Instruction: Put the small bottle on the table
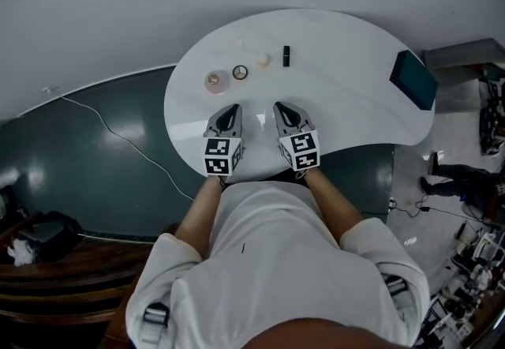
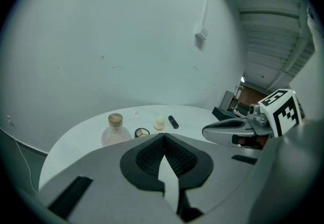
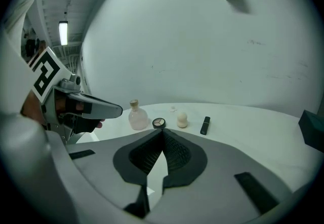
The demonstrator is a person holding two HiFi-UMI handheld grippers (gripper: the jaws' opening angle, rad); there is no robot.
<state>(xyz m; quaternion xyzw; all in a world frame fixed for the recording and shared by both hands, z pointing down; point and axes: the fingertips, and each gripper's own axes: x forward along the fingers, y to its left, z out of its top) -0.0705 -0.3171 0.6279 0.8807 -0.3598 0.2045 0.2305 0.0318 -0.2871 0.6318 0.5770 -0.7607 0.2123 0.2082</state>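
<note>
Head view sits high above the person, facing steeply down; counter (image 1: 339, 95) toward 12 o'clock, shoulders at 6 o'clock; far enough off that the whole counter top is in frame; left gripper (image 1: 230, 109) view rides low over the near counter edge, close in, facing along its own jaws to the wall; right gripper (image 1: 282, 107) shows at its 3 o'clock; right gripper view set alike, left gripper at its 9 o'clock; all three share the far row of things with the small bottle (image 1: 217, 81).
</note>
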